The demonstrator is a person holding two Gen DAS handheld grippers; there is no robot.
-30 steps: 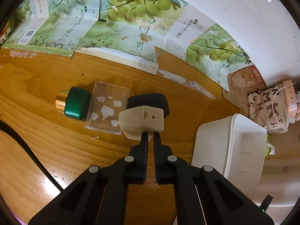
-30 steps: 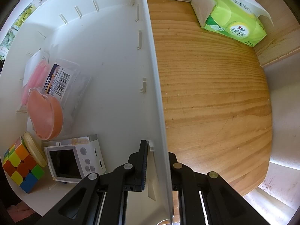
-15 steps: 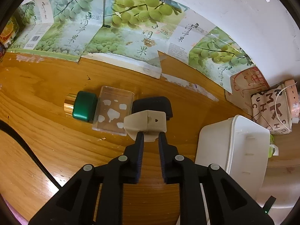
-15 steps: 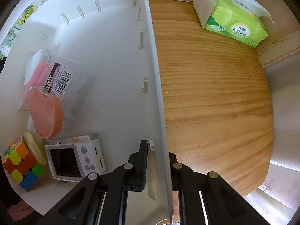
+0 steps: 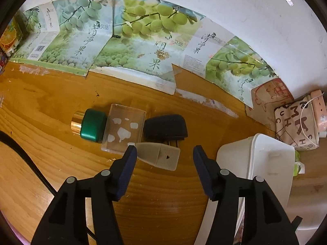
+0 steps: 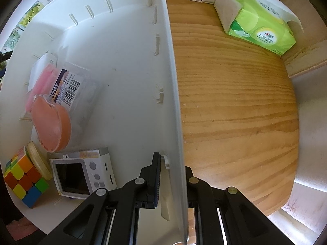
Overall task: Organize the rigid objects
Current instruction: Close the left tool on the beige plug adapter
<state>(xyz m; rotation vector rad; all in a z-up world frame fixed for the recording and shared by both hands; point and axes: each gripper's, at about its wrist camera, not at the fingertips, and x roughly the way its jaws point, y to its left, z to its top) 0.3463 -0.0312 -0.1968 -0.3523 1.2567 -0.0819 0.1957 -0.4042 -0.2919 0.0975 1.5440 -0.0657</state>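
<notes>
Beige plug adapter (image 5: pixel 158 156) lying flat on the wooden tabletop (image 5: pixel 51 147), set between the spread fingers of the left gripper (image 5: pixel 163 153) but closer to the left one, with a clear gap to the right one. Jaws of that gripper just opened, pads no longer pressing on the adapter. Just behind it, a black charger (image 5: pixel 165 127); to its left a clear block (image 5: pixel 123 129) with white flecks, and beside that a green bottle (image 5: pixel 93 125) with a gold cap, all lying on the wood. Farther right, a white bin (image 5: pixel 263 159). Along the wall, flattened grape-printed cartons (image 5: pixel 130 47). Right gripper (image 6: pixel 170 163) clamped over the bin's side wall, one finger inside, the other outside. Inside the bin: a colour cube (image 6: pixel 22 180), a white camera (image 6: pixel 81 175), an orange round case (image 6: pixel 51 124) and a barcoded packet (image 6: pixel 69 87). Outside on the wood, a green tissue pack (image 6: pixel 259 24).
</notes>
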